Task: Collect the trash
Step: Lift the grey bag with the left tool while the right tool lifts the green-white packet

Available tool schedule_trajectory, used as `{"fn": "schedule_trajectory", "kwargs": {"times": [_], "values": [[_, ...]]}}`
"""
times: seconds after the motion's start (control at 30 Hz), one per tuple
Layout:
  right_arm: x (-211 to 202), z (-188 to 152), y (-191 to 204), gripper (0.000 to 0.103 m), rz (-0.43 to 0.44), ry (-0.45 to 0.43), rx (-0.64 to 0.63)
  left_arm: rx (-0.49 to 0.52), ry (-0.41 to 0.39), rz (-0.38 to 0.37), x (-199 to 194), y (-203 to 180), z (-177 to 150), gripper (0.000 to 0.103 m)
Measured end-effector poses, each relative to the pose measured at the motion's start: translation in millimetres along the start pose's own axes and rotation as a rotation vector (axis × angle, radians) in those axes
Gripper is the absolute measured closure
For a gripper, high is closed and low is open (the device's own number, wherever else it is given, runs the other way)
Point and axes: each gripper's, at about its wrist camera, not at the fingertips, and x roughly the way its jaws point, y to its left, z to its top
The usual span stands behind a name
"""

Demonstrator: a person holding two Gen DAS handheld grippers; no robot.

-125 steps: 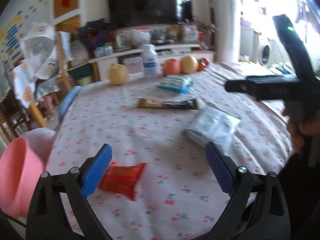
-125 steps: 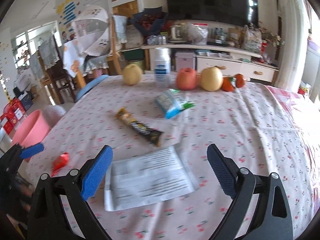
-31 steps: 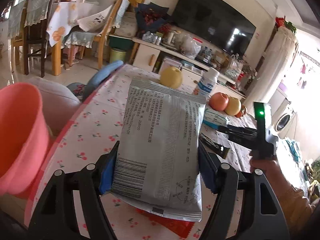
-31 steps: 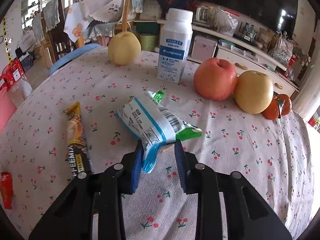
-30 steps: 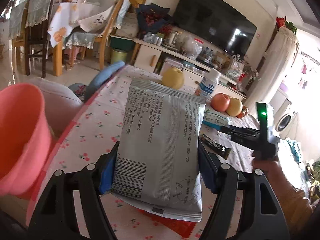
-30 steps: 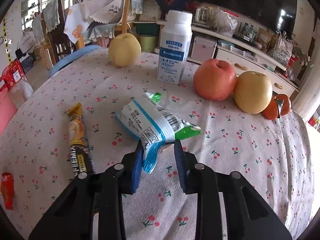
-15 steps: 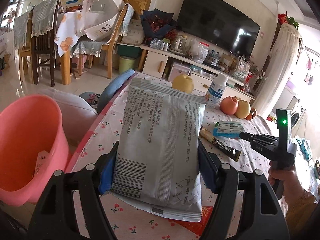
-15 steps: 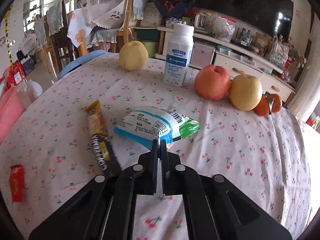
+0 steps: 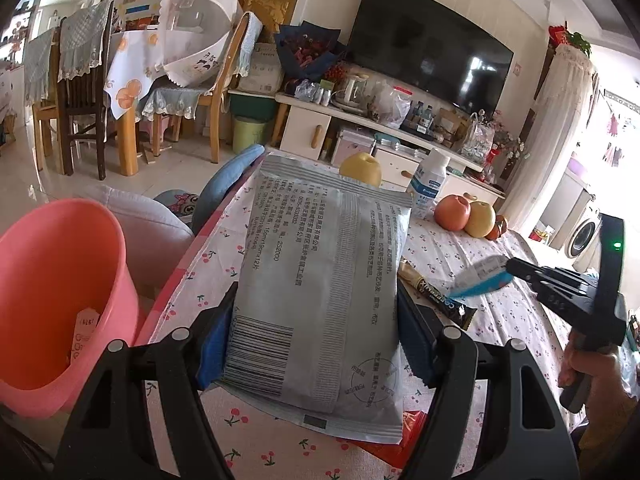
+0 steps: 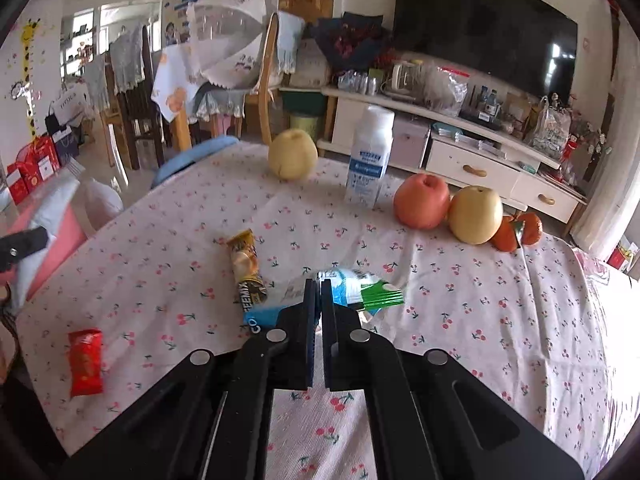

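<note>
Honestly, right hand-held gripper (image 10: 317,300) pinches blue-green wrapper (image 10: 360,286) by thin edge, mid-frame: could slip. Left hand-held gripper (image 9: 316,344) clamps grey packet (image 9: 324,280); pink bucket (image 9: 48,280) lower left, easy miss.

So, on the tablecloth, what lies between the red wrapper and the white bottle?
In the right wrist view, the brown-and-yellow snack bar lies between the red wrapper and the white bottle; the rest is bare tablecloth.
</note>
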Motion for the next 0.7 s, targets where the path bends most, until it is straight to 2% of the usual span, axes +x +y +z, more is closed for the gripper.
{"fn": "schedule_trajectory", "kwargs": {"times": [0.37,0.5,0.57,0.67,0.7], "values": [[-62,-13,6,0.100,0.050,-0.049,0.075,-0.013,-0.018,-0.017,-9,7,0,0.031],[-78,-39,9,0.100,0.076,-0.007,0.108,-0.017,-0.015,-0.014,-10,9,0,0.031],[-79,-59,11,0.099,0.108,0.058,0.130,-0.018,-0.015,-0.019,-10,10,-1,0.031],[-88,-80,15,0.091,0.137,0.106,0.121,-0.013,-0.012,-0.022,-10,10,-1,0.031],[-93,-84,17,0.074,0.147,0.116,0.113,-0.013,-0.010,-0.024,-9,10,-1,0.031]]}}
